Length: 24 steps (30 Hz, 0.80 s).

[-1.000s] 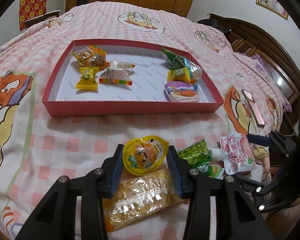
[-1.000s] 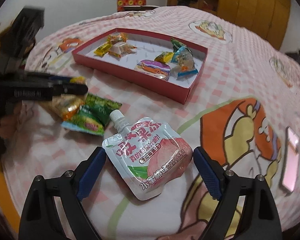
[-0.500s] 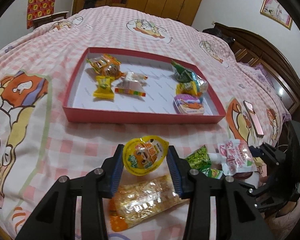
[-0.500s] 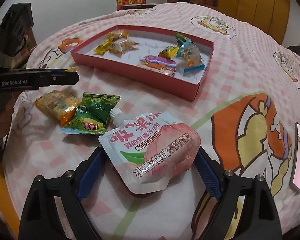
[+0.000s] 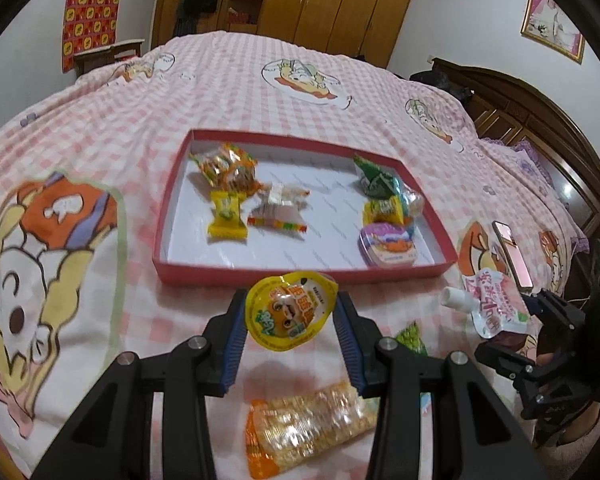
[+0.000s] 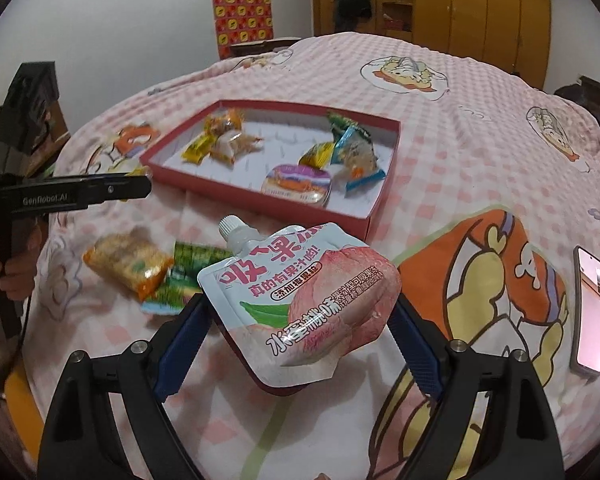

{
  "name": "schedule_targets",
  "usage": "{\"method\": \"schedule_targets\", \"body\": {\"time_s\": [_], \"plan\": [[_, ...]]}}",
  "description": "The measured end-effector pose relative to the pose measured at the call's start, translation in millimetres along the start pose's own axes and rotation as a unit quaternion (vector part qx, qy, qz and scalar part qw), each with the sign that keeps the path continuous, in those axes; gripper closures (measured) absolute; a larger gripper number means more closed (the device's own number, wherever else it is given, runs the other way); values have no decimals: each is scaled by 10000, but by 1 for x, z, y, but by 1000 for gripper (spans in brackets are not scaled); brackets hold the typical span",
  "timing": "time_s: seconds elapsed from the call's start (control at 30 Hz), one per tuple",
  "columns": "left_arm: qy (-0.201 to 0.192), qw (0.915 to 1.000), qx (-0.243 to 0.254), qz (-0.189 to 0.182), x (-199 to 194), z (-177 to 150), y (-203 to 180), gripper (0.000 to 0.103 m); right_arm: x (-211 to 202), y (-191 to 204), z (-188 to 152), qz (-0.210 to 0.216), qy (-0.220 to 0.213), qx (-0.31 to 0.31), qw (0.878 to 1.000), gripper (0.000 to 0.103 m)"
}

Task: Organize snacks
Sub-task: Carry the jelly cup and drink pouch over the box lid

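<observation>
My left gripper [image 5: 290, 330] is shut on a yellow jelly cup [image 5: 291, 310] and holds it above the bed, just before the red tray [image 5: 300, 274]. My right gripper [image 6: 300, 320] is shut on a peach juice pouch [image 6: 300, 296] with a white spout, lifted off the bed. The pouch also shows at the right of the left wrist view [image 5: 494, 306]. The tray [image 6: 256, 204] holds several wrapped snacks and a purple jelly cup [image 6: 298, 184]. An orange cracker pack [image 5: 308, 428] and a green packet [image 5: 410, 338] lie on the bed below.
The bed has a pink checked cartoon sheet [image 5: 80, 240]. A pink phone [image 6: 590, 312] lies on it at the right. The left gripper's side shows in the right wrist view [image 6: 80, 192]. Wooden wardrobes and a dark headboard stand behind.
Both grippers have risen. The juice pouch went from lying on the bed to held in the air. The jelly cup has moved up and toward the tray.
</observation>
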<state>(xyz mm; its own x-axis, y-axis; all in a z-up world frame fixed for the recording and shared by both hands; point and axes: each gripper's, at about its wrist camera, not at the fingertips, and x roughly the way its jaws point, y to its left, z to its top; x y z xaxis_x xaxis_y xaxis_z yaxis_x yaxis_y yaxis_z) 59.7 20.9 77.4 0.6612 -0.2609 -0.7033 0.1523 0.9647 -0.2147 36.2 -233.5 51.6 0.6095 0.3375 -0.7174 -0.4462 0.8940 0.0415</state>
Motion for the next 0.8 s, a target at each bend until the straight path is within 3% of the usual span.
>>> {"method": "schedule_targets", "body": {"time_s": [0.8], "plan": [[-341,9981,505,129,25,67,-8,59,36,7,90,24,-45,596,9982,13]]}}
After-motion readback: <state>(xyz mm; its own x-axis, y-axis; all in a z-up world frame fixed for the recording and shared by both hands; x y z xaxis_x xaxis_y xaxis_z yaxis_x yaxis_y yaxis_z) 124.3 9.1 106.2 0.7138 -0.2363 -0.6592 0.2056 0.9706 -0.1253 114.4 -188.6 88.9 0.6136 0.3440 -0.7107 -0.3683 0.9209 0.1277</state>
